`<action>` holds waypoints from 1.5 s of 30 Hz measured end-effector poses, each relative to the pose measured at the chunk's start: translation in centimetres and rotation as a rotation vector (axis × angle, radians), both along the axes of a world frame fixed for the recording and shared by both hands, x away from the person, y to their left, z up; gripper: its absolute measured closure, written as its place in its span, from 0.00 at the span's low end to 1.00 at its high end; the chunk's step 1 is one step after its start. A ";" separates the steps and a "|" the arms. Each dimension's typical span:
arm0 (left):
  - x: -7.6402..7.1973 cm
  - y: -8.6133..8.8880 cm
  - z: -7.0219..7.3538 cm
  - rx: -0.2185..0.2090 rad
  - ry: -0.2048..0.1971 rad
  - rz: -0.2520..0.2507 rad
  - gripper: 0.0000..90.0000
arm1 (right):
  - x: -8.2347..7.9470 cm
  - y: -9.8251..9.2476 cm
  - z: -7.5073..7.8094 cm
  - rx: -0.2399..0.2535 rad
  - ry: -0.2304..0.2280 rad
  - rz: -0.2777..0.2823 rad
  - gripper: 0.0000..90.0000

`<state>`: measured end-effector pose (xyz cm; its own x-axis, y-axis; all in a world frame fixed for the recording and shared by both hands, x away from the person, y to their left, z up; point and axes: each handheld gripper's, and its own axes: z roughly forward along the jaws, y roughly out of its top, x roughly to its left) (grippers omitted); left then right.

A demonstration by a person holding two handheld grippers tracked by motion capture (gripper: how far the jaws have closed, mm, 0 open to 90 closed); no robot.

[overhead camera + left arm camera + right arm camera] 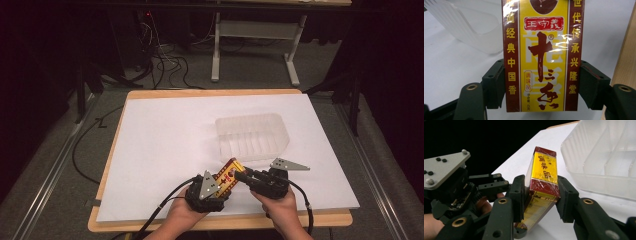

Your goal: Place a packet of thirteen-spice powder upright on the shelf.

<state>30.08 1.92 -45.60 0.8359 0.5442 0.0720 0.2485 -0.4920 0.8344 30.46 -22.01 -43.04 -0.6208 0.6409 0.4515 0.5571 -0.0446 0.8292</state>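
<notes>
Over the white-covered tabletop (165, 150), in a dark room, a clear tub (252, 136) sits right of centre. Near the front edge, a yellow-and-maroon foil-wrapped box (228, 178) hangs clamped between both hand-held grippers, left (216, 186) and right (245, 176), each closed onto it.

one seasoning box (229, 176), one clear plastic tray (252, 135), two grippers

Clear plastic tray (252, 136) with ribbed floor and 1 open compartment, lying right of centre on a white sheet (165, 145). The sheet covers most of a wooden tabletop (220, 221), whose edge shows along the near side. Beyond the table: grey carpeted floor (250, 70), tangled black cables (165, 62), a white table frame (255, 45).
</notes>
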 end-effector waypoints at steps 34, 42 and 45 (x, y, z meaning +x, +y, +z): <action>2.1 3.2 0.8 -0.089 0.055 0.085 0.25 | -1.0 -2.6 1.4 -0.050 -0.142 -0.126 0.76; 3.2 6.2 1.6 -0.138 0.045 0.153 0.27 | -1.3 -3.9 1.7 -0.075 -0.174 -0.177 0.76; 3.7 7.4 1.8 -0.152 0.042 0.160 0.26 | -1.5 -4.4 1.8 -0.082 -0.181 -0.196 0.76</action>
